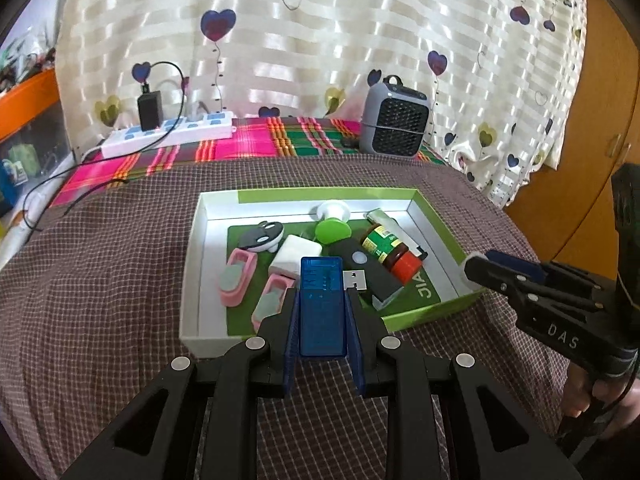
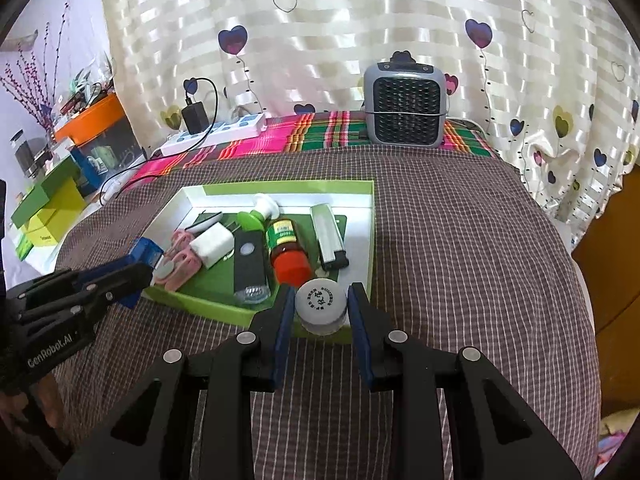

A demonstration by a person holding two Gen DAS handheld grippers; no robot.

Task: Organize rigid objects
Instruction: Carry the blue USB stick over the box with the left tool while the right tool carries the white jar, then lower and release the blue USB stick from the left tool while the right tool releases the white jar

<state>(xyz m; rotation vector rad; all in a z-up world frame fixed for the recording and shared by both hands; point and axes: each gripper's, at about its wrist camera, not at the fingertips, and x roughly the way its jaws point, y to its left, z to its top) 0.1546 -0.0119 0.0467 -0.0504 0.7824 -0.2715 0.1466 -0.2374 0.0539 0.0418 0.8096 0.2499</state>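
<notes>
A green and white box (image 1: 192,264) (image 2: 370,240) lies on the checked cloth and holds several small items: pink clips (image 1: 237,278), a white adapter (image 1: 294,256), a red-capped bottle (image 1: 390,252) (image 2: 286,246), a black USB device (image 1: 366,268) and a lighter (image 2: 328,236). My left gripper (image 1: 322,300) is shut on a blue translucent case (image 1: 322,304) at the box's near edge; it also shows in the right wrist view (image 2: 136,270). My right gripper (image 2: 322,300) is shut on a small white-lidded jar (image 2: 320,306) at the box's near right corner; it also shows in the left wrist view (image 1: 480,270).
A grey fan heater (image 1: 394,120) (image 2: 406,102) stands at the back on a plaid cloth. A white power strip (image 1: 168,136) with a black adapter and cable lies at the back left. Green boxes (image 2: 44,216) and an orange bin sit at far left. A curtain hangs behind.
</notes>
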